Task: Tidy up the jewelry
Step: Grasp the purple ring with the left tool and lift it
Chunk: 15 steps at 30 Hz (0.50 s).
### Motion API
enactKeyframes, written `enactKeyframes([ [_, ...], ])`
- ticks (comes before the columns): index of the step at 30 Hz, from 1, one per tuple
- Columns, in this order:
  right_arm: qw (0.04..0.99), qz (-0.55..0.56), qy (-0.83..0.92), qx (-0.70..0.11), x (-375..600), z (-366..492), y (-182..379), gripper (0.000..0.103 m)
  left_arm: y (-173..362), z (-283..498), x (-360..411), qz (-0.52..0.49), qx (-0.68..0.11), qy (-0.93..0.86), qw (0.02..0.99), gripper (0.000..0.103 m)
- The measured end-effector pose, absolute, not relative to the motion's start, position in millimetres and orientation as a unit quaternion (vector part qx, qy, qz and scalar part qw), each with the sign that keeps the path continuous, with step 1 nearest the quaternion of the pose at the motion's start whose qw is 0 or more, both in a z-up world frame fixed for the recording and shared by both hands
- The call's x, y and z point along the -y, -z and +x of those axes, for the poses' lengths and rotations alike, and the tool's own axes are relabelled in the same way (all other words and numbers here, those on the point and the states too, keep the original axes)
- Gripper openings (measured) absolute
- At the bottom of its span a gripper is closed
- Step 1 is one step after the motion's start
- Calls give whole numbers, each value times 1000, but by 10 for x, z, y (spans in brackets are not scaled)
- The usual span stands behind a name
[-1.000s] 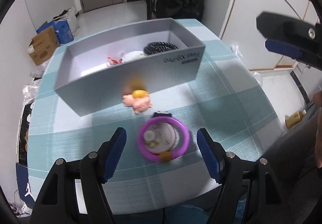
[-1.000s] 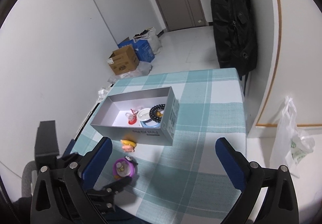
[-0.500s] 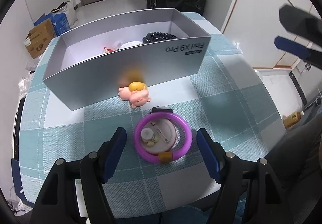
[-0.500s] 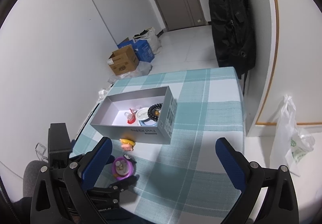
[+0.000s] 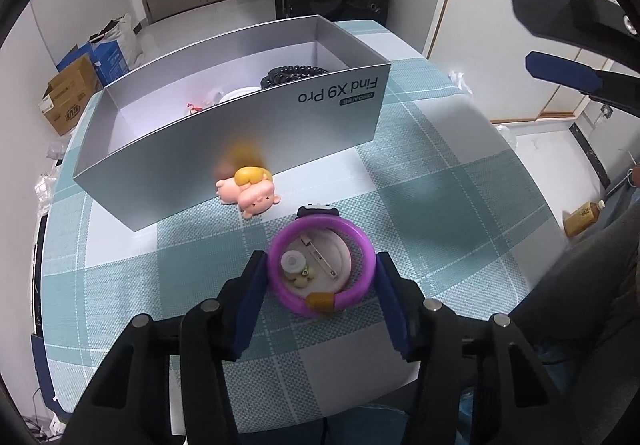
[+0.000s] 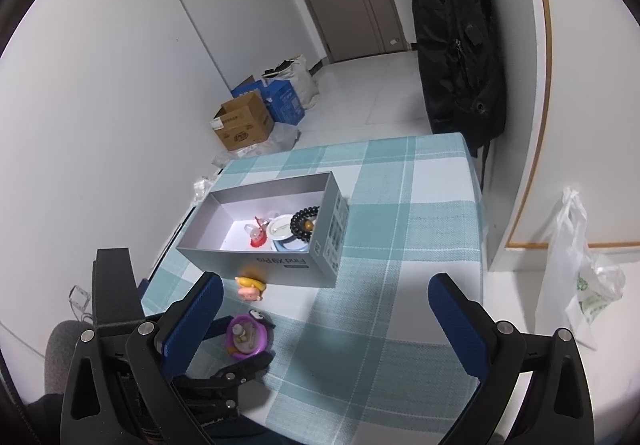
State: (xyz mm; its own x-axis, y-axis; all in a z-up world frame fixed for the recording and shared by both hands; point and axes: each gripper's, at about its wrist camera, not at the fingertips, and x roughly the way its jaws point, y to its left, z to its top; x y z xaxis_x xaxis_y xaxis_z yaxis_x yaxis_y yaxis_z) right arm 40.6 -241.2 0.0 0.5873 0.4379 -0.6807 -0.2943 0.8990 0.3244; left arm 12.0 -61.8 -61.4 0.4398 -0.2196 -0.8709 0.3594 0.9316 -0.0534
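**A:** Where is the purple bangle?

**B:** Flat on the checked tablecloth, in front of the grey box. From the bangle, the box sits at about eleven o'clock. A round white brooch lies inside the ring.

**A:** What is the left gripper doing?

**B:** Its blue pads stand at nine and three o'clock of the bangle. The jaws are closing, the bangle between them, the pads at or just beside the rim; I cannot tell whether they press yet. The right gripper hangs wide apart above the table, holding nothing.

**A:** How would the bangle handle?

**B:** I judge it light, stiff and smooth, so it may slide. Gripping across the outer rim looks best. The loose brooch could stay behind or drop out.

**A:** How many things are there?

**B:** One bangle, one brooch, one small black-and-white piece at the bangle's twelve o'clock, and one pink piglet figure near the box wall. Inside the box are one string of dark beads, one round white piece and one red-and-clear trinket.
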Motion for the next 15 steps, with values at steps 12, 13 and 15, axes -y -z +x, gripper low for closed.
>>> enactKeyframes([
  [12,885,93,-195,-412,2447,424,49,103,507,145,568,53,-488,170,855,47],
  [13,886,93,-192,-412,2452,423,48,103,492,153,548,46,-487,170,855,47],
  [15,887,95,-191,-410,2457,417,42,103,442,157,509,30,-483,172,858,47],
])
